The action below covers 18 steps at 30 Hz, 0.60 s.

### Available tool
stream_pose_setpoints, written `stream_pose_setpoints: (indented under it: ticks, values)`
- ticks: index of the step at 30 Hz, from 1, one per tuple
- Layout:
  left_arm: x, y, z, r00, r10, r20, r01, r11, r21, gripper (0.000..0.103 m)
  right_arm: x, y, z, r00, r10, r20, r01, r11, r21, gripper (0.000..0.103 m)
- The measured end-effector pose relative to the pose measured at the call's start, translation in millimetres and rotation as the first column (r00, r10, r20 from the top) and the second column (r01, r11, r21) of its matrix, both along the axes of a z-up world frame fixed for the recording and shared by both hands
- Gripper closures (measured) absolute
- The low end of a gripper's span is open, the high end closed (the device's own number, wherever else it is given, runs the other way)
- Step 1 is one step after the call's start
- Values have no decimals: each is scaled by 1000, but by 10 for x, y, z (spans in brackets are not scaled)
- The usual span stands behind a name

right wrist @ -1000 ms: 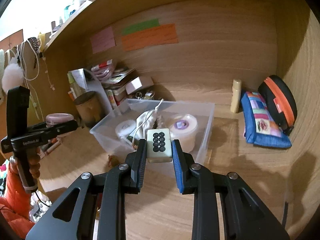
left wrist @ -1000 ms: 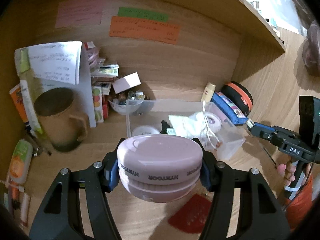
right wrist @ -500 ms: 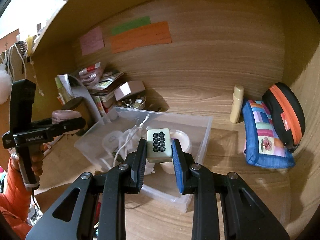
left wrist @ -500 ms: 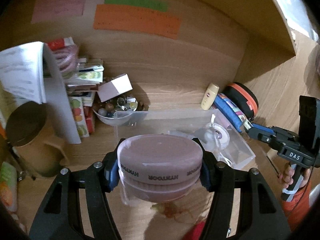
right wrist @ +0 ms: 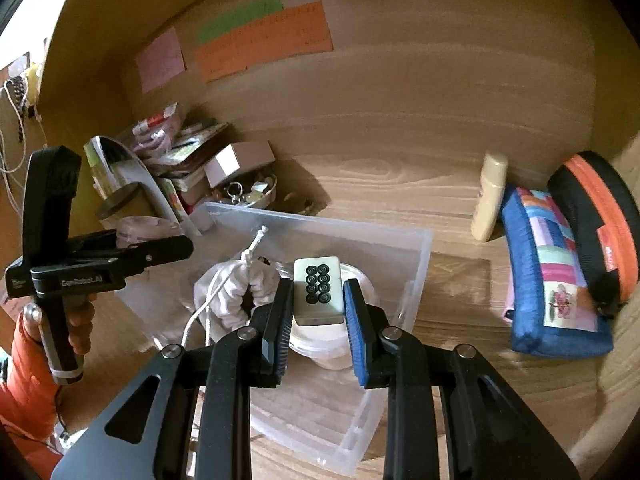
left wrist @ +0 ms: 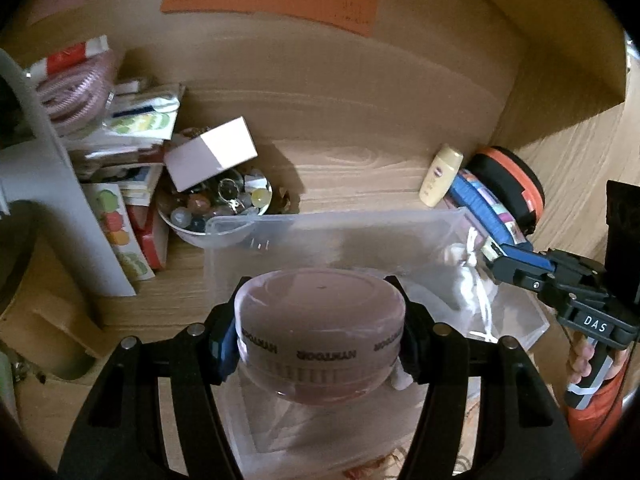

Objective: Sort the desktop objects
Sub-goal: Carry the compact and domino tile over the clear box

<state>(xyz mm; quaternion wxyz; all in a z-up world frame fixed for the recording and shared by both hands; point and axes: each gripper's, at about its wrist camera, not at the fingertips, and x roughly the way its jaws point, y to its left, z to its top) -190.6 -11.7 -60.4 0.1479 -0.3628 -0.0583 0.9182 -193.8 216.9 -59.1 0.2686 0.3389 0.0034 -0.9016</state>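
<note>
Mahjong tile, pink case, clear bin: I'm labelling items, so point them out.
mahjong tile [right wrist: 318, 285], right wrist view, dotted face.
pink case [left wrist: 319, 300], left wrist view, lid top.
clear bin [right wrist: 416, 280], right wrist view, right wall.

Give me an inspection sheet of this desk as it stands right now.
Surface: wooden desk, crowded at the back left.
Job's things: clear plastic bin holding a white drawstring pouch; pink round case; mahjong tile.
Clutter: bowl of marbles, patchwork pencil case, cream bottle.
Grippers: left gripper shut on the case, right gripper shut on the tile, both over the bin.
Cables: nothing seen.
Surroundings: sticky notes on the back panel.
</note>
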Motion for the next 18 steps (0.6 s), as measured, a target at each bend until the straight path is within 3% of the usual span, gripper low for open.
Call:
stream_pose_setpoints:
  ticks: [18]
  values:
    - [-191,202,-207,1000,-9,28,12,996,-94,41,-108,-59,-133,1000,10,0,-10,999,44,80]
